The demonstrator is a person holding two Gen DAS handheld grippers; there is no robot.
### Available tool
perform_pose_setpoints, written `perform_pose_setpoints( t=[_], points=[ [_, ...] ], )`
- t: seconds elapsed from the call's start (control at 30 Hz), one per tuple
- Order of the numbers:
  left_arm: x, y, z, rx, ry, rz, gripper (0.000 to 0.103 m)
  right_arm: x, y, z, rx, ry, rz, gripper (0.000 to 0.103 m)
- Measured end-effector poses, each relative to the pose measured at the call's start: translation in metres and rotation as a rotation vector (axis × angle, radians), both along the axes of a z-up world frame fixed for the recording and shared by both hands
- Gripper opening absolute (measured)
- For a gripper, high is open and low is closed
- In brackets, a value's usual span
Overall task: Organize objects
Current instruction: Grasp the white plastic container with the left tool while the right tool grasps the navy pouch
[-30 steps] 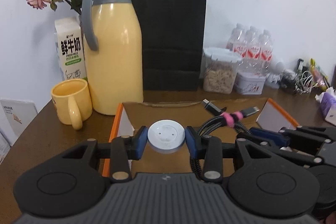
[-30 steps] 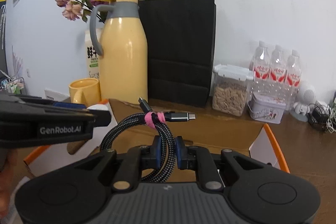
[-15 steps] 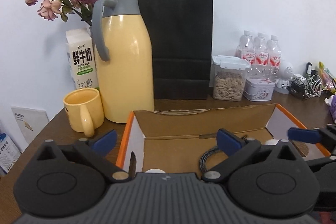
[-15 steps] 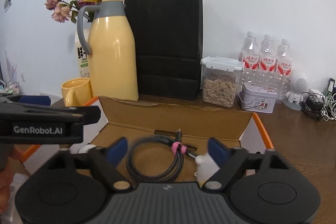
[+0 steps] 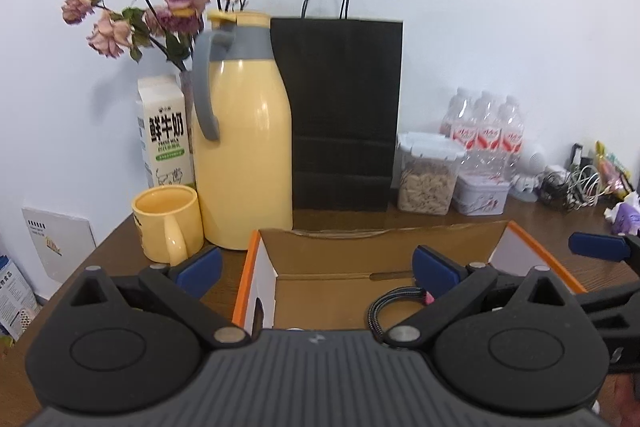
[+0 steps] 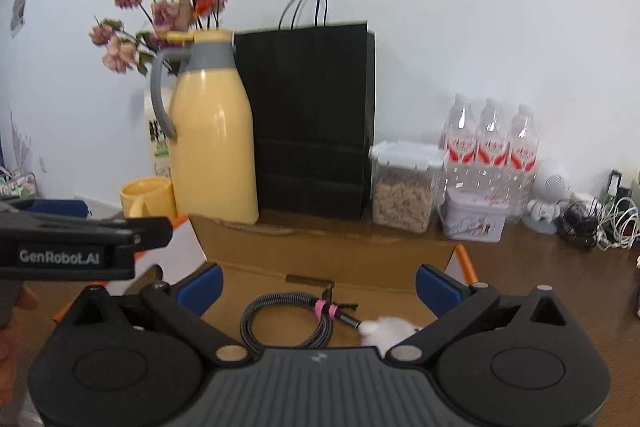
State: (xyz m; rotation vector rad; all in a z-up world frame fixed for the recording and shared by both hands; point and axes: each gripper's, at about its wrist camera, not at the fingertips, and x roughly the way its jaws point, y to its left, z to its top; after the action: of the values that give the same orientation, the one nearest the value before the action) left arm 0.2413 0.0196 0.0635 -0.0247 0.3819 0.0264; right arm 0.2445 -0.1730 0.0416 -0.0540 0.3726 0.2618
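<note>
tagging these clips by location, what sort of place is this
Probably a home or small office: a wooden table against a white wall, crowded with household things such as a yellow thermos jug, a milk carton and a tangle of charging cables.

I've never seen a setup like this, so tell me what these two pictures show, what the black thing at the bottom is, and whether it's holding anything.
No robot here: a person holds a handheld gripper in each hand, each with a camera looking along its two blue-padded fingers. One picture is from the left gripper, the other from the right gripper. Left is open and empty; right's fingers are just finishing opening, gripping nothing. Below them, on a brown wooden table, sits an open orange-edged cardboard box holding a coiled black braided cable with a pink tie and a small white fluffy object. Behind stand a yellow thermos jug, yellow mug and black paper bag.
</note>
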Motion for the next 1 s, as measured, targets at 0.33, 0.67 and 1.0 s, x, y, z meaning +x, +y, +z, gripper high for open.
perform_pose_setpoints(
  t=[0.33, 0.67, 1.0],
  points=[
    [-0.044, 0.013, 0.013, -0.015, -0.012, -0.008, 0.103, -0.05, -0.018, 0.008, -0.035, -0.022, -0.017, 0.103],
    [-0.1, 0.036, -0.006, 0.012, 0.047, 0.02, 0.103, -0.107, -0.038, -0.019, -0.064, 0.029, -0.019, 0.103],
    [-0.152, 0.044, -0.022, 0.016, 0.085, -0.008, 0.103, -0.157, -0.062, -0.041, -0.077, 0.08, -0.045, 0.103]
  ],
)
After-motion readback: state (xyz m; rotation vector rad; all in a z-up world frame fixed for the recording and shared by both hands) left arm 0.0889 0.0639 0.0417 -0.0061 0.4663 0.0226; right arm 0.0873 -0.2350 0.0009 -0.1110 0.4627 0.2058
